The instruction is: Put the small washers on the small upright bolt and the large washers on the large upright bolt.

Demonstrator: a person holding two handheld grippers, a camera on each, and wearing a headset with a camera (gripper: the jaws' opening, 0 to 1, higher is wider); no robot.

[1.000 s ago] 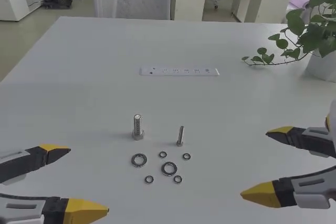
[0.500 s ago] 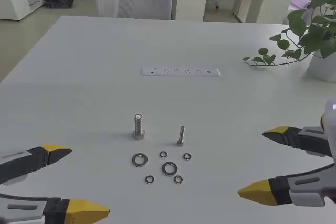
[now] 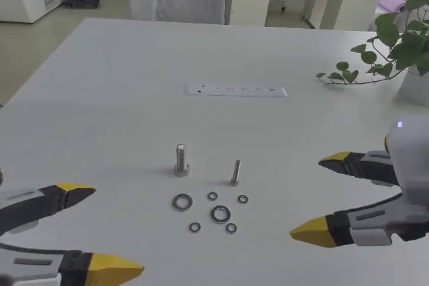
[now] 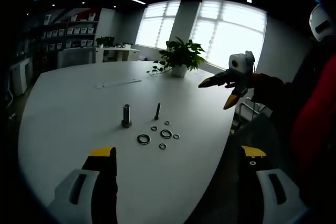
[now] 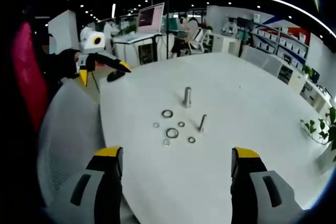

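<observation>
Nothing is threaded yet, as I read it: both bolts stand bare on the counter. The large bolt is upright on its head to the left, and the small bolt is upright just to its right. In front of them all six washers lie flat and loose. One large washer sits nearest the large bolt, a second large washer lies near the middle, and four small washers are scattered around them, none touching a bolt. So the whole job is ahead of me.

My left tongs hang low at the near left, jaws spread wide and holding nothing, well apart from the parts. My right tongs hover at the right, likewise wide open and empty, tips pointing in toward the washers.
</observation>
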